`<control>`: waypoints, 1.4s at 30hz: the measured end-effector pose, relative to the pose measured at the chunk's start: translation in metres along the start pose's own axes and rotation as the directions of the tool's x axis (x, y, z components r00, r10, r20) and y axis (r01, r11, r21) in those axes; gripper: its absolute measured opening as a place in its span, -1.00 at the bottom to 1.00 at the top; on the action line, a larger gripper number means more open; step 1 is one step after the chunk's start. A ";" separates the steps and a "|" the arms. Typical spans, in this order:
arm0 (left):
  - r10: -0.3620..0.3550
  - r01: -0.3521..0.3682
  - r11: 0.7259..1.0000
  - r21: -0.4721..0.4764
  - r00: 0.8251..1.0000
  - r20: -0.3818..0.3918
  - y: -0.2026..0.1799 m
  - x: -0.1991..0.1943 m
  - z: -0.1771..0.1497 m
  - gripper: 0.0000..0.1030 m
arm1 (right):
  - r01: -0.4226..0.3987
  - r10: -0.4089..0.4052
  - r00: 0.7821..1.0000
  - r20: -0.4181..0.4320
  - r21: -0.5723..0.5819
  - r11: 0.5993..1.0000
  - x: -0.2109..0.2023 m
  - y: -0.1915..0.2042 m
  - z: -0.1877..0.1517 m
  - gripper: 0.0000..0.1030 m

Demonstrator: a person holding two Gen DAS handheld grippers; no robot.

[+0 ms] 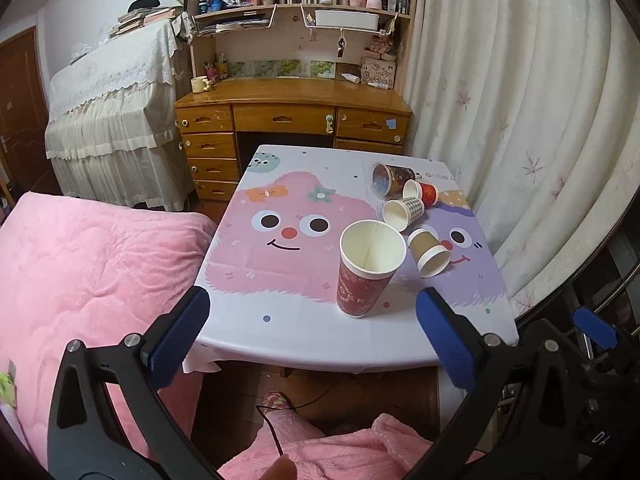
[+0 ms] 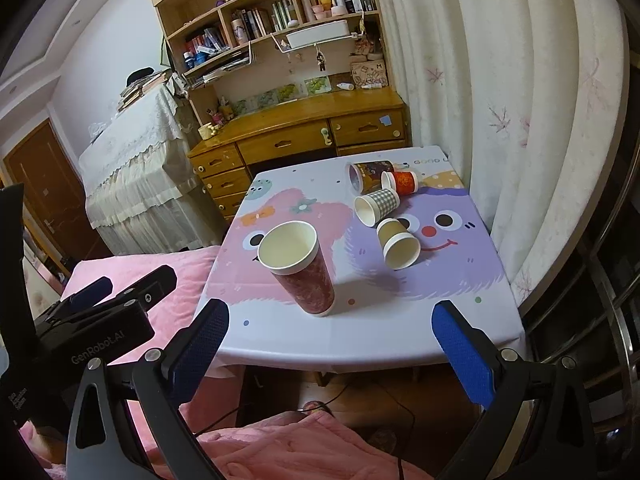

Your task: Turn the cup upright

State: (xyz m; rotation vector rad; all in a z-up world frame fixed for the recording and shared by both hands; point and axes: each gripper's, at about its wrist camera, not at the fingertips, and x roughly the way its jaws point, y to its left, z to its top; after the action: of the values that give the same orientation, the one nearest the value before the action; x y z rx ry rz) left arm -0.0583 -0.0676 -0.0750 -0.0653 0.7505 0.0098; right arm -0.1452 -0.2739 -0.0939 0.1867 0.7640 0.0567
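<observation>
A tall red paper cup (image 1: 366, 270) stands upright on the small table (image 1: 280, 332), mouth up; it also shows in the right wrist view (image 2: 304, 268). Several smaller cups lie on their sides at the table's far right: a tan cup (image 1: 428, 252), a checked cup (image 1: 404, 210), a small red cup (image 1: 422, 192) and a dark patterned cup (image 1: 390, 178). My left gripper (image 1: 312, 320) is open and empty, held back near the table's front edge. My right gripper (image 2: 330, 336) is open and empty, likewise in front of the table.
The table carries a cartoon-face cloth. A pink bed (image 1: 80, 264) lies to its left, curtains (image 1: 520, 120) to its right, a wooden desk with shelves (image 1: 292, 108) behind. A pink-clad lap (image 1: 328, 452) is below the grippers.
</observation>
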 end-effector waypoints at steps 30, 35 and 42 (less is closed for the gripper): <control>-0.025 0.024 0.999 0.030 1.000 0.012 -0.015 0.001 0.003 0.99 | 0.008 -0.008 1.000 -0.015 0.013 1.000 0.012 -0.011 0.009 0.99; -0.030 0.030 0.999 0.038 1.000 0.007 -0.016 0.003 0.002 0.99 | 0.008 -0.008 1.000 -0.021 0.019 1.000 0.014 -0.011 0.008 0.99; -0.033 0.034 0.999 0.042 0.999 -0.014 -0.014 0.014 0.001 0.99 | 0.010 -0.010 1.000 -0.030 0.020 1.000 0.015 -0.012 0.008 0.99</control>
State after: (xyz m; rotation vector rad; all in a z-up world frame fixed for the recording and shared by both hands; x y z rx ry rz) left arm -0.0470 -0.0816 -0.0834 -0.0381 0.7625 -0.0384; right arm -0.1288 -0.2851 -0.1006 0.2013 0.7952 0.0424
